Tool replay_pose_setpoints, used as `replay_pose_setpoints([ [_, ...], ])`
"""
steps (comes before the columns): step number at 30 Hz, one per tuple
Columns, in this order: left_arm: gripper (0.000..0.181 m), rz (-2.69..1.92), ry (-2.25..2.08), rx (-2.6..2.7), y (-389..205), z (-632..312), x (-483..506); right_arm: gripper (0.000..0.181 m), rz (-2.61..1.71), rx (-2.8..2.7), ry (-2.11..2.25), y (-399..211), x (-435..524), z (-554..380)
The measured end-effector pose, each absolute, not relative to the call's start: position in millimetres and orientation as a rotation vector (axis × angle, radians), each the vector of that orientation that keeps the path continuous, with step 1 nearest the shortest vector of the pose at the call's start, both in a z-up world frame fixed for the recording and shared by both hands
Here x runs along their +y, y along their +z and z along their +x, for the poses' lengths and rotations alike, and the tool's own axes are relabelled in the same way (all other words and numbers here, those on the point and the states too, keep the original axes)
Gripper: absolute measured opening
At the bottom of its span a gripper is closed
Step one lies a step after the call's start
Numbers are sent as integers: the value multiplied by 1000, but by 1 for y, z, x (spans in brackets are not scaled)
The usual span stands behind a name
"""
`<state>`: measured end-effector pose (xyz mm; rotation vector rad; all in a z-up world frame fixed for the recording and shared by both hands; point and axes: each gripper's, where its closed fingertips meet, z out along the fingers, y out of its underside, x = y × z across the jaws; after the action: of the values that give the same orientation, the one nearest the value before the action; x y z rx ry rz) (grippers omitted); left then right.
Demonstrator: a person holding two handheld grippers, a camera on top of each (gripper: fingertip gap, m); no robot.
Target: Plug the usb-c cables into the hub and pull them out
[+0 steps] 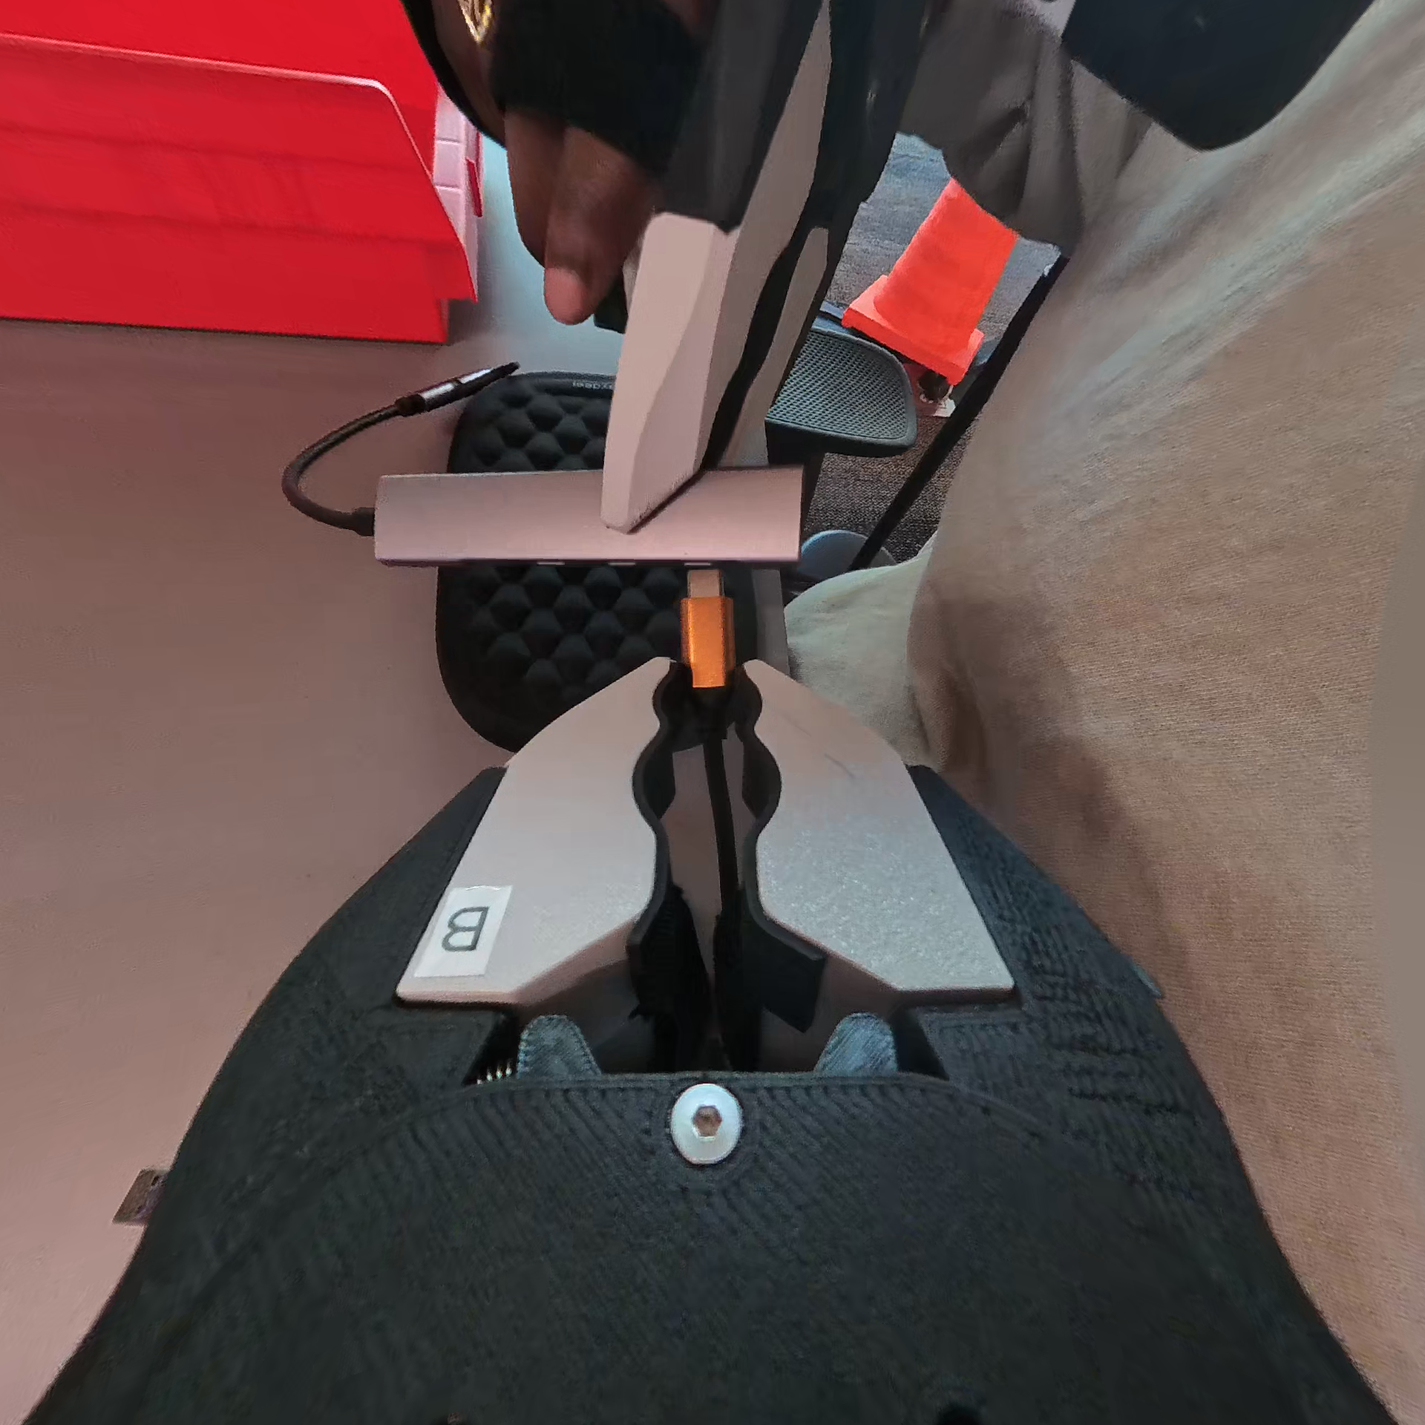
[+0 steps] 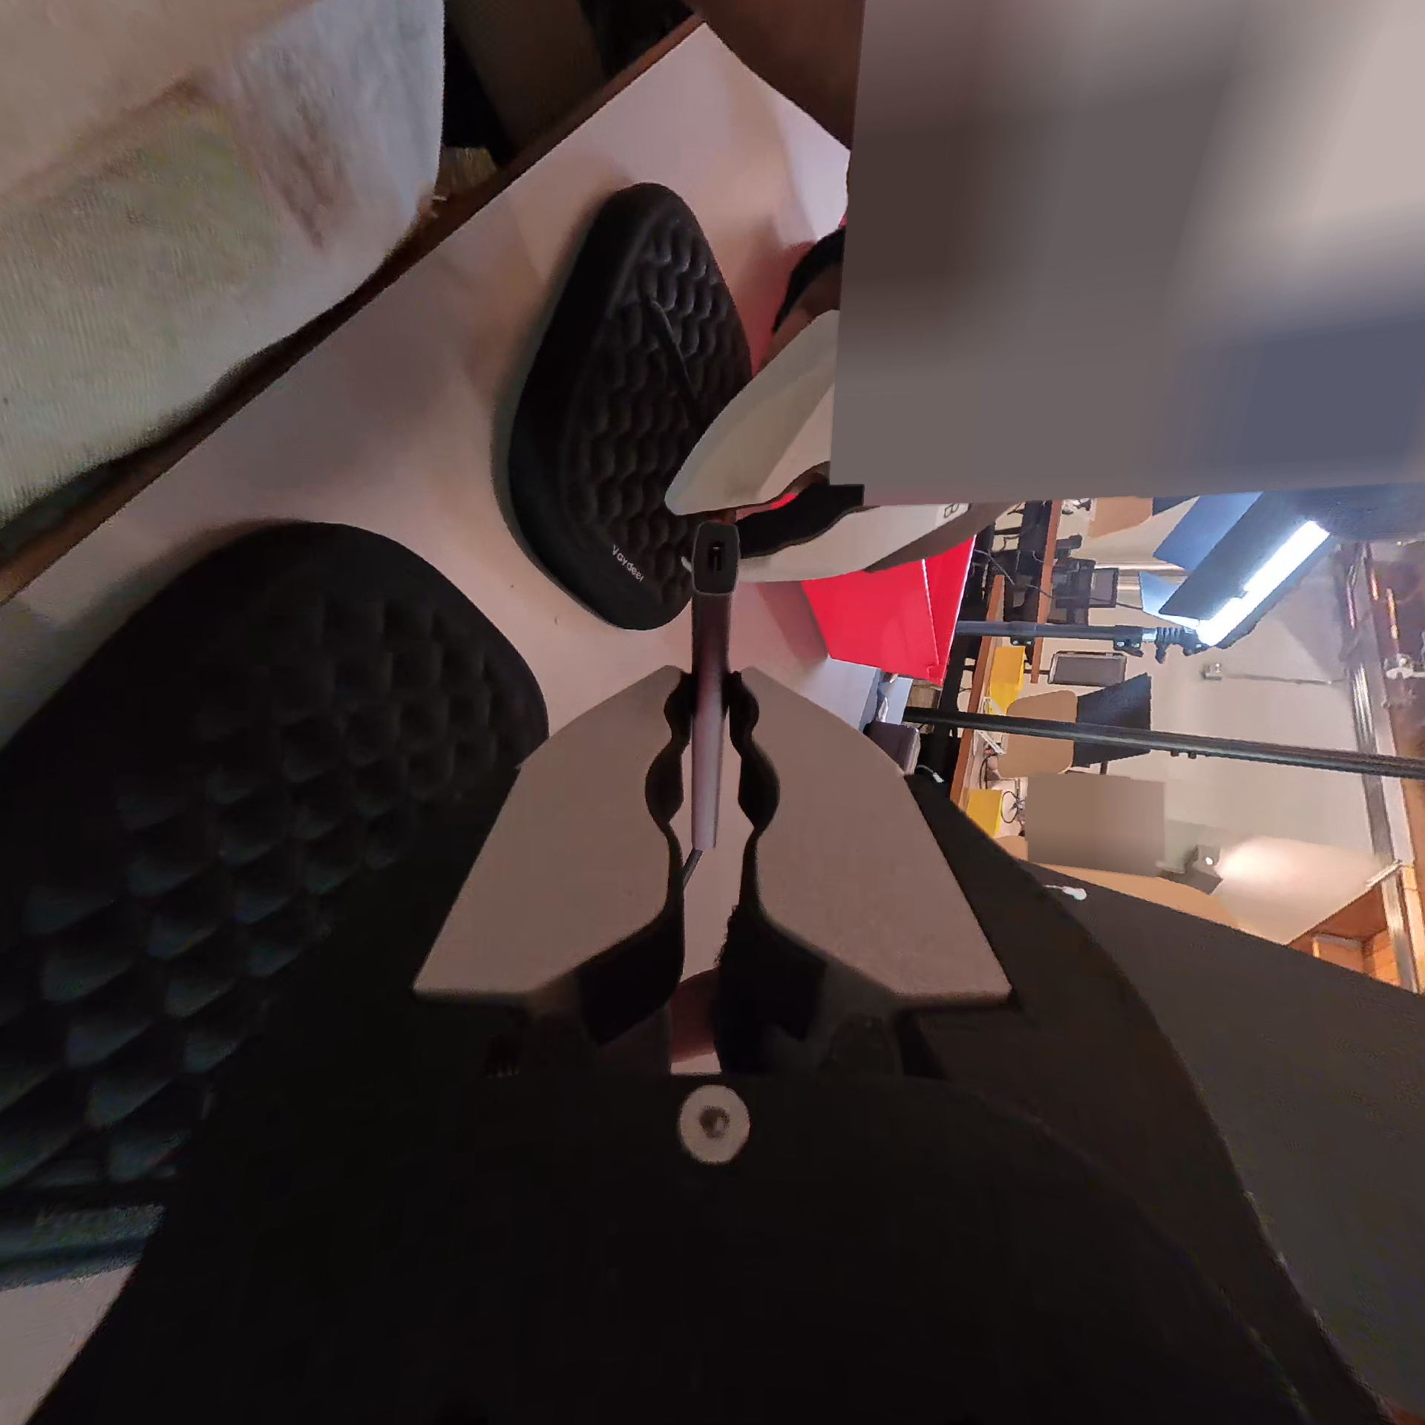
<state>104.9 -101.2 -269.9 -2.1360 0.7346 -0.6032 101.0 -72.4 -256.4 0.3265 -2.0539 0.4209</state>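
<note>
In the left wrist view my left gripper (image 1: 705,672) is shut on an orange USB-C plug (image 1: 708,644); its black cable (image 1: 721,833) runs back between the fingers. The plug's metal tip (image 1: 703,584) meets the near edge of the grey hub (image 1: 501,517), with part of the tip showing. The right gripper's fingers (image 1: 663,401) come down from above and clamp the hub off the table. In the right wrist view my right gripper (image 2: 708,682) is shut on the hub (image 2: 709,694), seen edge-on, with the left gripper's fingers (image 2: 748,447) beyond it.
The hub's own short black cable (image 1: 308,478) loops left to a loose plug (image 1: 455,389). Two black quilted pads (image 2: 632,416) (image 2: 231,771) lie on the table (image 1: 154,694). Red bins (image 1: 216,177) stand at the back left. An orange cone (image 1: 941,277), a chair and a person's beige clothing (image 1: 1195,617) are to the right.
</note>
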Motion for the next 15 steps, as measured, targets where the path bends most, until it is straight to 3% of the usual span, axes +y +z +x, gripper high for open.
replay_pose_setpoints([
  [15, 10, -2089, -662, 678, -273, 109, -96, 9, 371, -2037, 299, -265, -73, 95],
])
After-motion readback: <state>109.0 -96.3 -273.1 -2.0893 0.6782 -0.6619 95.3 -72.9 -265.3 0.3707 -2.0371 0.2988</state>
